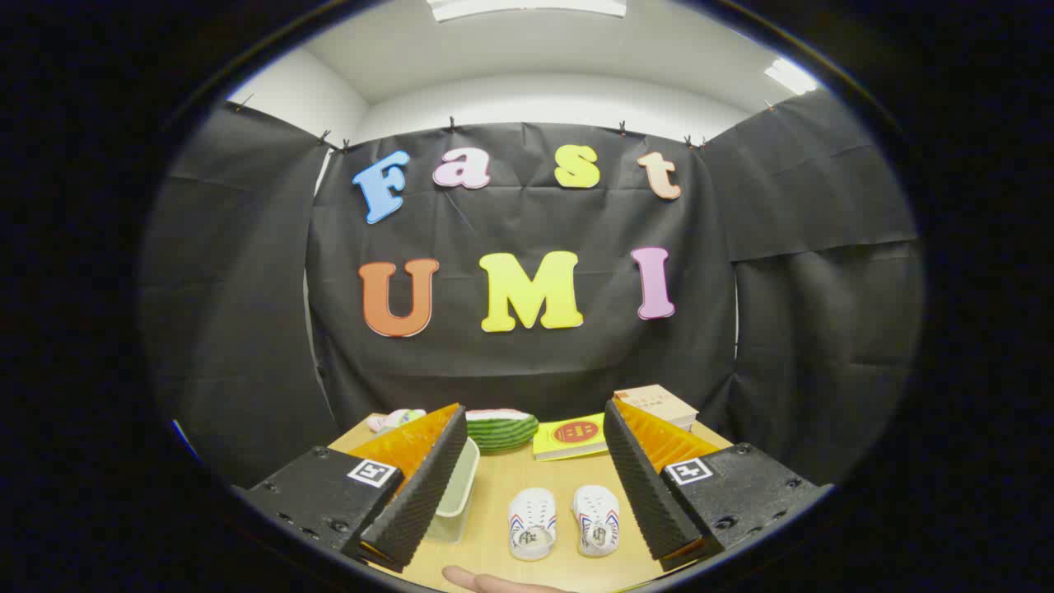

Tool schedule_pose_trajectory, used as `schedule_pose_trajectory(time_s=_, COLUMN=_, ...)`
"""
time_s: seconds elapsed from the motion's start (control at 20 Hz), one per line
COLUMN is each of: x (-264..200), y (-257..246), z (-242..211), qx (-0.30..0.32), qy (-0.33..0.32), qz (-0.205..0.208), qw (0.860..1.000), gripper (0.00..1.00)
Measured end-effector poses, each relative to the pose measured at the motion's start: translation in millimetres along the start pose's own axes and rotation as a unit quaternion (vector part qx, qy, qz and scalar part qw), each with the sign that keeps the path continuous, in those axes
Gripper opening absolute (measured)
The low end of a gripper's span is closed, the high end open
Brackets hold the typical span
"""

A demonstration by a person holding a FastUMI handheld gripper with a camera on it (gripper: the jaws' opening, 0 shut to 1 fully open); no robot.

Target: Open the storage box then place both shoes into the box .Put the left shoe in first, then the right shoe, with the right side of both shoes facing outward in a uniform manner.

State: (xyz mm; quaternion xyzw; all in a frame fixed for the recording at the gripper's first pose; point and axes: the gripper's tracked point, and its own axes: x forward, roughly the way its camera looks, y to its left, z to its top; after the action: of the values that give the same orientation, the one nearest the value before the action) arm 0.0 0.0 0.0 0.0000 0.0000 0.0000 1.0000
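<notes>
In the gripper view, the gripper (535, 486) hangs above a wooden worktop (502, 486) with its fingers (424, 486) spread wide apart and nothing held between them. Two small white shoes (563, 520) lie side by side on the worktop in the gap between the fingers, close together but apart, soles down and toes pointing away from the camera. The storage box (458, 492), a pale translucent container, sits just beside the left finger, partly hidden behind it; whether it has a lid on I cannot tell. Beyond the fingers, at the far edge of the worktop, lie a watermelon slice (501, 429), a yellow book (572, 436) and a tan box (656, 405). A person's hand (494, 583) shows at the near edge of the worktop, below the shoes.
</notes>
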Motion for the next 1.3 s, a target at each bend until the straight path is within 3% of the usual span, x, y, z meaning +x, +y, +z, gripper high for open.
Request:
schedule_pose_trajectory(time_s=0.45, x=1.8, y=8.9, z=-24.8, qx=-0.005, qy=0.018, qz=0.009, qw=1.0, gripper=1.0)
schedule_pose_trajectory(time_s=0.85, x=44.6, y=-4.3, z=-59.6, qx=0.001, qy=0.06, qz=0.001, qw=0.998, gripper=1.0)
schedule_pose_trajectory(time_s=1.15, x=99.9, y=-19.2, z=-110.6, qx=0.051, qy=0.123, qz=0.016, qw=0.991, gripper=1.0)
schedule_pose_trajectory(time_s=1.3, x=130.7, y=-25.6, z=-156.2, qx=0.112, qy=0.188, qz=0.035, qw=0.975, gripper=1.0)
